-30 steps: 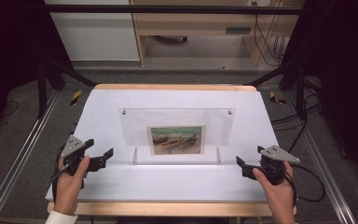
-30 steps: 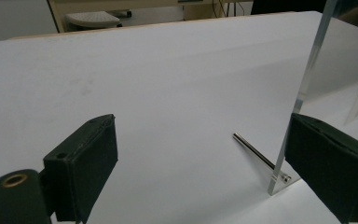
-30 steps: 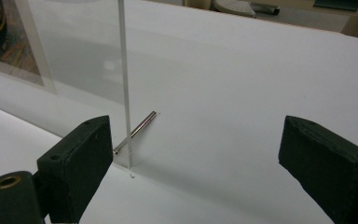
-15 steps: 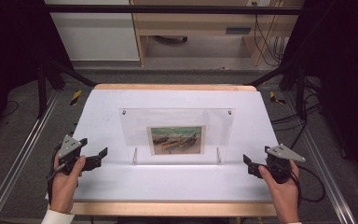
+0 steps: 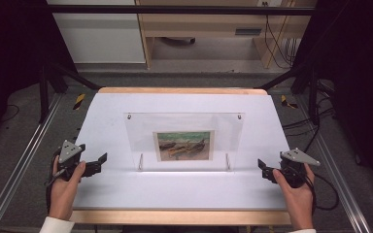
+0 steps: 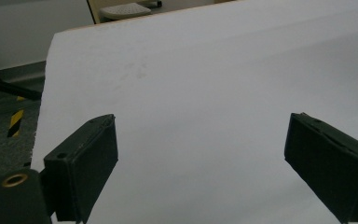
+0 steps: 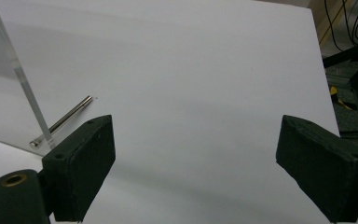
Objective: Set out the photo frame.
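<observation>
High view: our left gripper and right gripper sit low on either side of the table, jaws spread wide, nothing held. Both point inward toward the frame, which stands upright mid-table, well apart from each gripper.

Left gripper view: jaws wide, bare white table between them. Right gripper view: same, with the frame's clear edge and one metal peg at left.

Frame reads as two clear acrylic sheets pinned at the top corners, a small picture sandwiched between, propped on two pegs at its foot. We judge it stiff, fairly light, slick-faced and easy to scratch or tip. Best hold looks like the bare side margins, one gripper per edge, clear of the picture.

Around: nothing else on the table. Dark stand legs and cables lie off-table. Nothing blocks the reach; the pegs could snag.
</observation>
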`<action>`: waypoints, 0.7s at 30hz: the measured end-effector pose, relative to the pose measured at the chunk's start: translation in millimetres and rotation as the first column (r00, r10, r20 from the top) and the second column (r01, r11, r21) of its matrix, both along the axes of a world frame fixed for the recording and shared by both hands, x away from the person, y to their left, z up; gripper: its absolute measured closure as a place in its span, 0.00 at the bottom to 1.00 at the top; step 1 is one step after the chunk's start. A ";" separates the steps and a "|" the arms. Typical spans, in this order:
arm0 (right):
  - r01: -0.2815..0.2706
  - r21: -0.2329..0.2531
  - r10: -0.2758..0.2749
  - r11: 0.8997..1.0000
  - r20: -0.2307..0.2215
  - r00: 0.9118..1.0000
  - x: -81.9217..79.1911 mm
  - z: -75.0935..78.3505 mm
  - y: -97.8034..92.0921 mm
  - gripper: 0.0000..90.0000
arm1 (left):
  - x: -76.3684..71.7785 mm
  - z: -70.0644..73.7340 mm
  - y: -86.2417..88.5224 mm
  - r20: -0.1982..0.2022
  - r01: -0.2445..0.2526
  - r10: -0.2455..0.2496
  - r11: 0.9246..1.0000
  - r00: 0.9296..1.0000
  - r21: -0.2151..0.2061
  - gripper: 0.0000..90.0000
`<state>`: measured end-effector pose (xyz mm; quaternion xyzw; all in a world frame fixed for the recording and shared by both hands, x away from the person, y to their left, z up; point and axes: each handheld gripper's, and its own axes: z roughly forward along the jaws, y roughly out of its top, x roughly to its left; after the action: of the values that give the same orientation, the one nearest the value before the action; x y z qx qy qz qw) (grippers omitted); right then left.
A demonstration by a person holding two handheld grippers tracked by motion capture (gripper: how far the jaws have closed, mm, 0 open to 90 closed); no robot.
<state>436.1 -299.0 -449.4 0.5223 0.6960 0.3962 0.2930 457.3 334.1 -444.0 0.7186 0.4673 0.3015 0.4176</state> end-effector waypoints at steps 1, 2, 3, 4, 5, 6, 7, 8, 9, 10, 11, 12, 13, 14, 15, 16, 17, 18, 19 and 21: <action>0.003 0.001 -0.003 1.000 -0.002 1.000 1.0 -0.9 -0.6 0.13 | 0.5 -0.7 0.9 -0.002 -0.004 0.004 1.000 1.000 0.001 0.10; 0.006 -0.006 -0.006 1.000 -0.001 1.000 2.2 -2.0 -1.7 0.13 | 1.0 -1.4 1.6 -0.006 -0.007 0.007 1.000 1.000 0.000 0.10; 0.008 0.002 -0.008 1.000 -0.009 1.000 2.8 -2.6 -2.0 0.13 | 1.7 -2.1 2.5 -0.010 -0.009 0.009 1.000 1.000 0.005 0.10; 0.010 0.001 -0.010 1.000 -0.012 1.000 3.7 -3.5 -2.9 0.13 | 2.2 -2.8 3.3 -0.015 -0.011 0.011 1.000 1.000 0.010 0.10; 0.011 -0.005 -0.012 1.000 -0.013 1.000 5.1 -4.6 -3.7 0.13 | 2.8 -3.5 4.1 -0.018 -0.013 0.014 1.000 1.000 0.012 0.10; 0.013 0.002 -0.013 1.000 -0.019 1.000 5.8 -5.2 -4.0 0.14 | 3.4 -4.2 4.7 -0.021 -0.014 0.015 1.000 1.000 0.014 0.10; 0.014 0.005 -0.014 1.000 -0.025 1.000 6.6 -5.8 -4.4 0.14 | 4.2 -5.1 5.0 -0.021 -0.018 0.018 1.000 1.000 0.013 0.10; 0.017 0.002 -0.017 1.000 -0.026 1.000 7.9 -6.9 -4.6 0.14 | 4.7 -5.6 5.8 -0.025 -0.020 0.020 1.000 0.999 0.018 0.10; 0.018 0.004 -0.018 1.000 -0.030 0.999 8.9 -7.5 -4.8 0.14 | 5.4 -6.3 6.5 -0.028 -0.021 0.021 1.000 0.999 0.018 0.10; 0.019 0.005 -0.019 1.000 -0.033 0.999 10.1 -8.3 -4.8 0.14 | 6.0 -6.9 7.2 -0.033 -0.022 0.023 1.000 0.999 0.018 0.10; 0.017 0.007 -0.017 1.000 -0.038 0.999 11.4 -9.1 -4.8 0.14 | 6.8 -7.5 8.1 -0.037 -0.022 0.022 1.000 0.999 0.020 0.10; 0.017 0.005 -0.017 1.000 -0.043 0.999 12.9 -10.1 -4.9 0.14 | 7.7 -8.5 8.7 -0.044 -0.024 0.025 1.000 0.999 0.019 0.10; 0.017 0.007 -0.017 1.000 -0.048 0.999 14.5 -11.2 -4.8 0.14 | 8.9 -9.8 9.5 -0.049 -0.027 0.028 0.999 0.998 0.021 0.10; 0.016 0.008 -0.015 1.000 -0.054 0.998 16.4 -12.2 -4.7 0.15 | 10.0 -11.0 10.3 -0.056 -0.029 0.031 0.999 0.998 0.024 0.10; 0.014 0.010 -0.014 1.000 -0.062 0.998 18.4 -13.0 -4.3 0.15 | 10.9 -11.9 11.5 -0.061 -0.032 0.034 0.999 0.998 0.028 0.10; 0.011 0.006 -0.011 1.000 -0.065 0.998 20.5 -13.9 -4.1 0.15 | 11.6 -12.8 12.4 -0.067 -0.036 0.037 0.999 0.997 0.026 0.10; 0.013 0.015 -0.012 1.000 -0.075 0.997 22.1 -14.4 -3.1 0.15 | 12.2 -13.5 13.3 -0.071 -0.039 0.040 0.999 0.997 0.024 0.10; 0.007 0.009 -0.006 1.000 -0.079 0.997 23.8 -15.0 -2.8 0.15 | 12.7 -14.2 14.1 -0.073 -0.043 0.044 0.999 0.996 0.022 0.10; 0.010 0.010 -0.009 1.000 -0.084 0.996 24.8 -15.7 -1.8 0.15 | 13.0 -14.6 15.0 -0.078 -0.042 0.044 0.999 0.996 0.026 0.09; 0.001 0.004 -0.001 1.000 -0.091 0.996 25.1 -16.6 -0.7 0.16 | 13.6 -15.8 15.5 -0.077 -0.042 0.044 0.999 0.996 0.033 0.09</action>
<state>461.2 -299.7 -466.0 0.5407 0.7077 0.3731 0.2600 470.9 349.6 -459.7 0.7260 0.4938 0.2896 0.3810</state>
